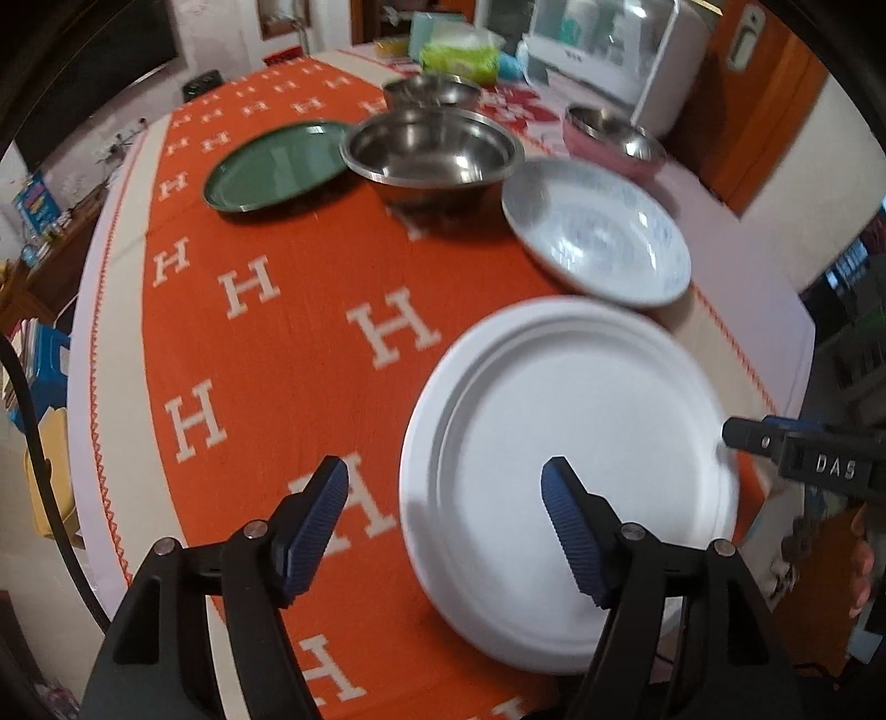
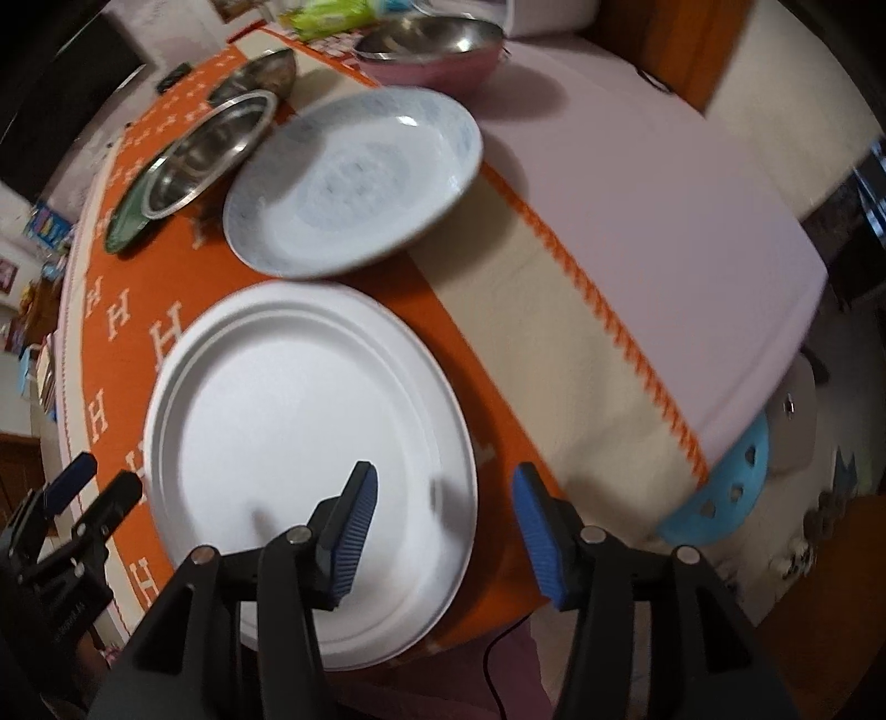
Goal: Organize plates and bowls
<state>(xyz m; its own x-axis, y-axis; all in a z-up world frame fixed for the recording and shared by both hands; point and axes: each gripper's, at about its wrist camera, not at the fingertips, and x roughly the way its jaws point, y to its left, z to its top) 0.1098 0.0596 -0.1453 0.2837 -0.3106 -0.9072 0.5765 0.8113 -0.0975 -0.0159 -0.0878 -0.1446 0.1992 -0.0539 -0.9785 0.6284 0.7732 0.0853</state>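
Observation:
A white plate (image 1: 565,471) lies flat on the orange cloth (image 1: 266,354) near the table's front edge. My left gripper (image 1: 443,471) is open and straddles its left rim from above, pads clear of it. My right gripper (image 2: 443,476) is open over the right rim of the same plate (image 2: 310,443), nothing pinched. Behind it sit a blue-patterned shallow bowl (image 1: 598,232), a steel bowl (image 1: 432,149), a green plate (image 1: 277,166), a second steel bowl (image 1: 432,91) and a pink-sided bowl (image 1: 614,138).
A white appliance (image 1: 609,50) and a green tissue pack (image 1: 459,52) stand at the table's far end. Right of the cloth is bare pale tabletop (image 2: 637,232). A blue stool (image 2: 725,498) stands below the table's right edge.

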